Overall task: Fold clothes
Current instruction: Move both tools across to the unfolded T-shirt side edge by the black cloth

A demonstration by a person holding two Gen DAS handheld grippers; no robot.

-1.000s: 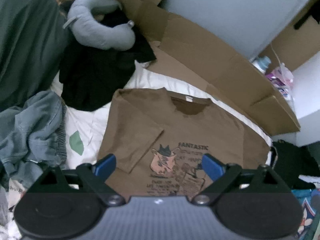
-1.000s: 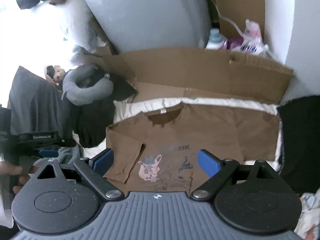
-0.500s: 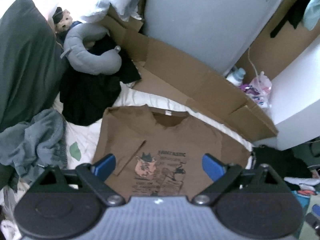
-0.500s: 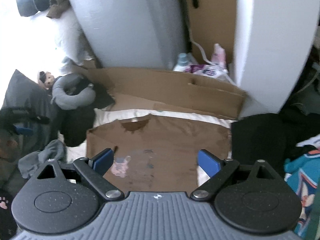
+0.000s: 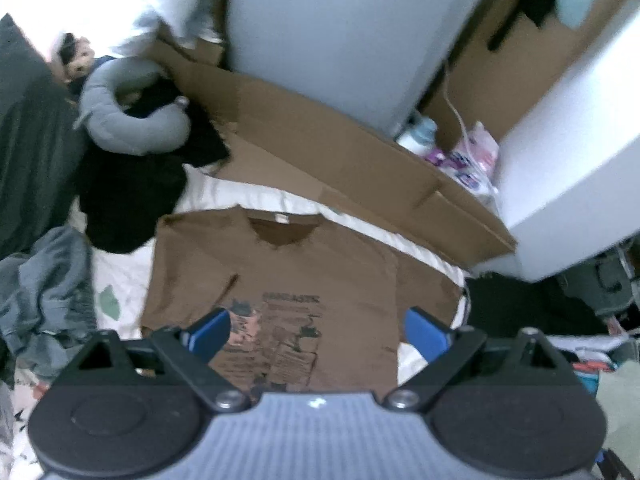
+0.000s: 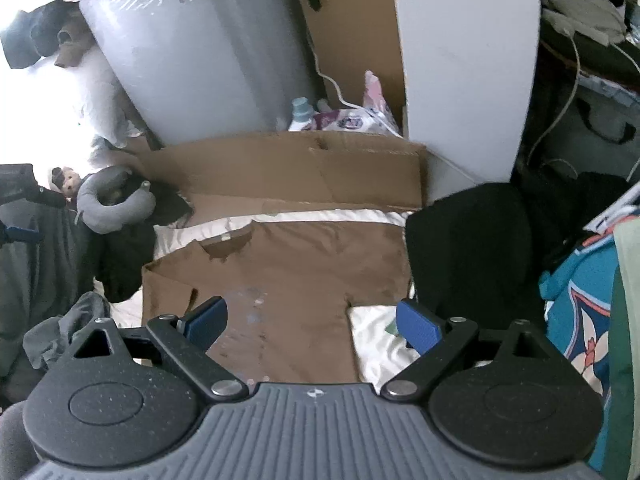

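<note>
A brown T-shirt (image 5: 288,268) with a dark and pink print lies flat, front up, on white bedding, collar pointing away. Its left sleeve is folded in over the chest. My left gripper (image 5: 316,330) hovers high above the shirt's lower half, open, nothing between its blue pads. In the right wrist view the same brown T-shirt (image 6: 296,276) spreads across the bed, right sleeve out flat. My right gripper (image 6: 312,320) hangs open above the shirt's lower right part, holding nothing.
Flattened cardboard (image 5: 332,160) lines the bed's far side below a grey padded panel (image 5: 340,40). A grey neck pillow (image 5: 132,120) and black clothes (image 5: 128,200) sit far left, grey-blue jeans (image 5: 44,292) at left. A black garment (image 6: 468,256) lies right.
Both grippers have pulled back and up from the shirt, so it looks smaller and more of the room shows. The right view has swung rightward. Both stay open and the shirt has not moved.
</note>
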